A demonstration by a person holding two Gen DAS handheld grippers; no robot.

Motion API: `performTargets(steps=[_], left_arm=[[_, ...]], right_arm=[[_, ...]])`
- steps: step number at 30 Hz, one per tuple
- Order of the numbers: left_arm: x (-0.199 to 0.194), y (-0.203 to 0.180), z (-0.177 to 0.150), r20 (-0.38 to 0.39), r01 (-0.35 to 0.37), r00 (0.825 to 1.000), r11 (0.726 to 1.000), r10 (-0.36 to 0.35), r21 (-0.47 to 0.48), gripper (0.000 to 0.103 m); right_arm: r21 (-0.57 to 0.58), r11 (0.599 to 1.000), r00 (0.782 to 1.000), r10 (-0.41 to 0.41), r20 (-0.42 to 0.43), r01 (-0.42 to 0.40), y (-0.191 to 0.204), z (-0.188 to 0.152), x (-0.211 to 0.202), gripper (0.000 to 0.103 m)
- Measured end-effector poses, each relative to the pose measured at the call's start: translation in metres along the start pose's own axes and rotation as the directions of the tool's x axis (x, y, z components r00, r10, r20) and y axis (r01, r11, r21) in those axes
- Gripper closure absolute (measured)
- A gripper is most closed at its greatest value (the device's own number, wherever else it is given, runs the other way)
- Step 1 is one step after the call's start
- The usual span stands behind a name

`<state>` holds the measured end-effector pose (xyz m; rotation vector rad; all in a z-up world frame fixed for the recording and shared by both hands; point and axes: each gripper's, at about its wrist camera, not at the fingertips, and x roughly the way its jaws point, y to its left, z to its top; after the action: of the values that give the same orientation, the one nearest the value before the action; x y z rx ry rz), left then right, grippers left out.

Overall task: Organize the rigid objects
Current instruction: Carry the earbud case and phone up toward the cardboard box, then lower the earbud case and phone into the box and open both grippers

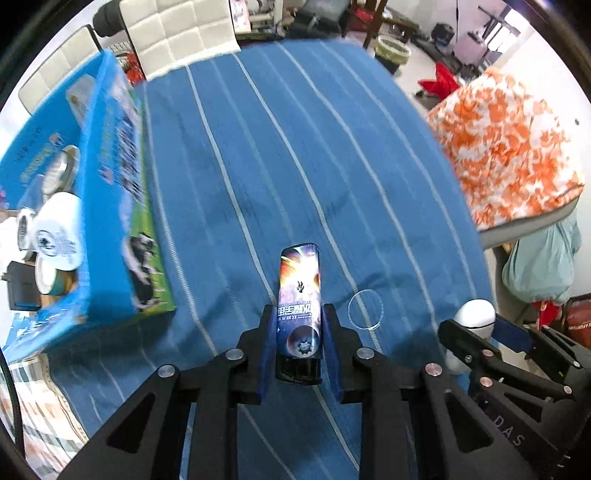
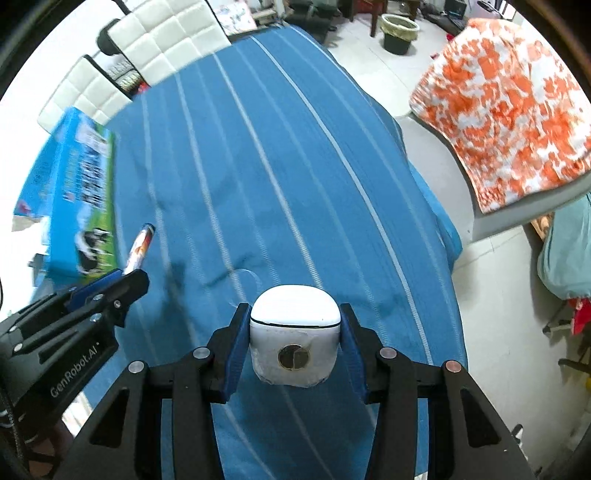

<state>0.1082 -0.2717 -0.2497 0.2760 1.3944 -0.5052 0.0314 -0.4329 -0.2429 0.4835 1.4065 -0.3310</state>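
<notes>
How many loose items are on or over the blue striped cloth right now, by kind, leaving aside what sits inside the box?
Printed lighter, held in the left hand-held gripper: 1
White rounded case, held in the right hand-held gripper: 1
Blue carton box: 1
Clear ring on the cloth: 1
Total: 4

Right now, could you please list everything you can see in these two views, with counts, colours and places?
Lighter: one, dark starry print, in left gripper.
White case: one, white, in right gripper.
Carton: one, blue with cow print, table's left, holding round white items.
Tablecloth: one, blue, white stripes, over table.
Chairs: two, white padded, far edge.
Patterned cloth: one, orange and white, right.
Bin: one, floor beyond.
Left gripper: black, blue pads, shut.
Right gripper: same, shut.
</notes>
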Motion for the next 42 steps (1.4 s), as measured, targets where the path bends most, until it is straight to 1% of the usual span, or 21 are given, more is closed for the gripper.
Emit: performTargets(steps=[5,10,14,16,18,21,23,26,30,33,36,40,42], left_arm=[[-0.038,0.01,0.0,0.084,0.026,0.996,0.999,-0.024,-0.023,0.082],[-0.081,0.03,0.002,0.168,0.056,0.985,0.997,-0.045,-0.062,0.082],[-0.112,0.051,0.003,0.234,0.069,0.971,0.993,-0.045,-0.096,0.082],[-0.127,0.068,0.001,0.265,0.076,0.963,0.99,-0.041,-0.123,0.082],[-0.141,0.091,-0.001,0.286,0.07,0.958,0.986,-0.024,-0.152,0.082],[-0.149,0.118,-0.004,0.306,0.054,0.952,0.978,0.01,-0.199,0.082],[-0.148,0.147,-0.008,0.302,0.039,0.953,0.969,0.038,-0.246,0.082],[-0.136,0.188,-0.013,0.275,0.045,0.96,0.948,0.046,-0.314,0.082],[-0.109,0.232,-0.017,0.237,0.073,0.971,0.925,0.019,-0.373,0.082],[-0.085,0.258,-0.019,0.204,0.092,0.979,0.907,-0.007,-0.412,0.082],[-0.059,0.279,-0.021,0.165,0.116,0.985,0.888,-0.046,-0.446,0.082],[-0.038,0.294,-0.022,0.123,0.129,0.989,0.876,-0.08,-0.464,0.082],[-0.03,0.299,-0.024,0.108,0.137,0.989,0.868,-0.097,-0.477,0.081]], right_arm=[[-0.028,0.998,0.998,0.05,0.048,-0.048,0.018,0.005,-0.031,0.054],[-0.087,0.992,0.99,0.104,0.094,-0.096,0.053,0.012,-0.067,0.054],[-0.162,0.976,0.979,0.168,0.117,-0.148,0.094,0.019,-0.092,0.054],[-0.2,0.965,0.973,0.196,0.118,-0.17,0.117,0.022,-0.099,0.054],[-0.24,0.951,0.967,0.227,0.112,-0.195,0.147,0.025,-0.101,0.054],[-0.277,0.933,0.96,0.263,0.094,-0.229,0.186,0.031,-0.093,0.054],[-0.296,0.921,0.956,0.285,0.071,-0.253,0.216,0.035,-0.079,0.054],[-0.301,0.912,0.953,0.301,0.027,-0.28,0.247,0.041,-0.052,0.054],[-0.277,0.913,0.953,0.298,-0.053,-0.3,0.284,0.053,-0.005,0.054],[-0.248,0.919,0.952,0.287,-0.107,-0.305,0.298,0.055,0.03,0.054],[-0.219,0.923,0.946,0.287,-0.154,-0.315,0.306,0.054,0.054,0.054],[-0.196,0.929,0.942,0.279,-0.186,-0.313,0.316,0.055,0.077,0.054],[-0.189,0.935,0.943,0.262,-0.206,-0.301,0.319,0.055,0.087,0.054]])
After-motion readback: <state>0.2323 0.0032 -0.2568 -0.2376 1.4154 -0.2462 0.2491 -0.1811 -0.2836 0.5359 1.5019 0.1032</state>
